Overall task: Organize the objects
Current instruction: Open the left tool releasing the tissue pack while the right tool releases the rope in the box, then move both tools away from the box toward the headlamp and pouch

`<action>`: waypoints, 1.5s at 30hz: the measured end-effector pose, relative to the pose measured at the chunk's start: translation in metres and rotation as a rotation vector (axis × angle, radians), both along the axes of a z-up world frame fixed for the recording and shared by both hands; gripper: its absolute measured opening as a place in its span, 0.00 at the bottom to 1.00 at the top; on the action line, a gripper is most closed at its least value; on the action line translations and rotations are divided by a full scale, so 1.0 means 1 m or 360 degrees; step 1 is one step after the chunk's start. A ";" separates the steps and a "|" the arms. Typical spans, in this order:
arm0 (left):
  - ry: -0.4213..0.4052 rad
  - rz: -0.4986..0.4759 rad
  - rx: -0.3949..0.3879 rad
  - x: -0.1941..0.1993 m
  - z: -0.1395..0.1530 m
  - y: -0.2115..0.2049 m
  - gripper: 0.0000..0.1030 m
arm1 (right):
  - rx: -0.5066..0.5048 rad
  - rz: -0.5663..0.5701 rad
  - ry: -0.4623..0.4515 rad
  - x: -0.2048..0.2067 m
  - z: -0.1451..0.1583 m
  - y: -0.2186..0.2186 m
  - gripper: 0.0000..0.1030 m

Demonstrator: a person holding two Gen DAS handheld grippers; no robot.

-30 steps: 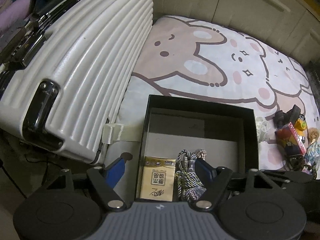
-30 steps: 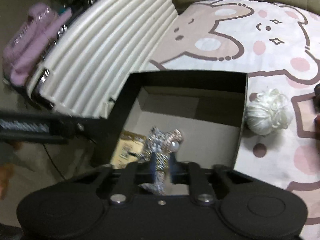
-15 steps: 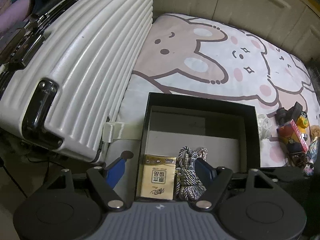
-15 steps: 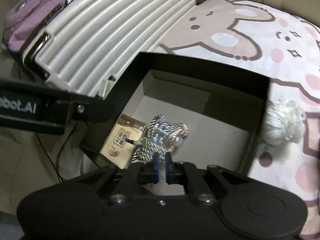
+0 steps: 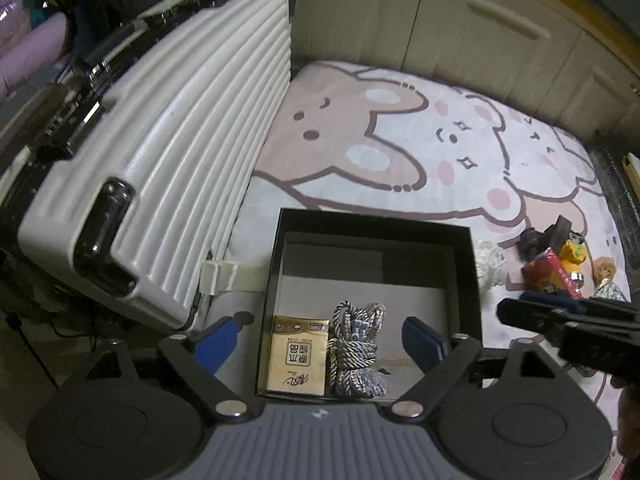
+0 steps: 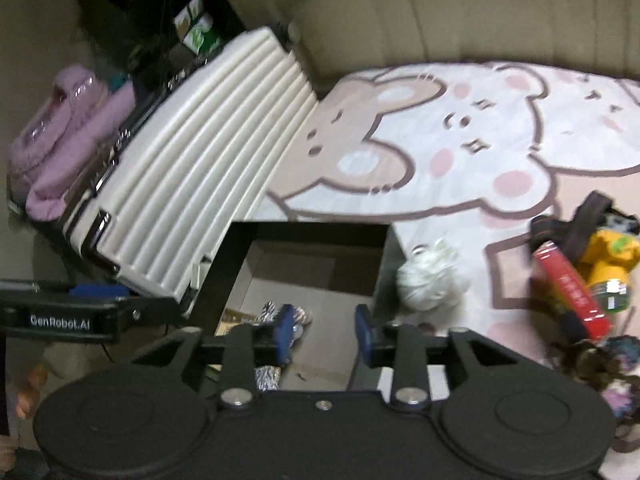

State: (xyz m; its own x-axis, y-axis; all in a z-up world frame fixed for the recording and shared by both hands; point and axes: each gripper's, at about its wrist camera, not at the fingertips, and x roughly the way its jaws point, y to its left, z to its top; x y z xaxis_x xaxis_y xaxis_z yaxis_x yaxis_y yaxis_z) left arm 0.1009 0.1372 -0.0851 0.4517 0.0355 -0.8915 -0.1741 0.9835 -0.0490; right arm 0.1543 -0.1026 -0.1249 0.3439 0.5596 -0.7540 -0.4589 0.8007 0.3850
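The left gripper has a ribbed grey housing between two round black discs, black angular linkages with silver screw heads, and blue fingers. The right gripper is all black, with the same discs, silver screws and blue fingers. White "GenRobot.AI" lettering marks the left gripper's black side.

free: far half of black box floor bare, rug beyond it open | blocked: ribbed suitcase leaning in on left; white yarn ball touching box's right wall; cluttered pile further right; packet and cord bundle filling near-left corner
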 end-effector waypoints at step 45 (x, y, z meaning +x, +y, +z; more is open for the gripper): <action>-0.0229 -0.0093 0.0075 0.000 0.033 -0.063 1.00 | -0.0261 -0.0326 -0.0310 0.007 0.060 -0.107 1.00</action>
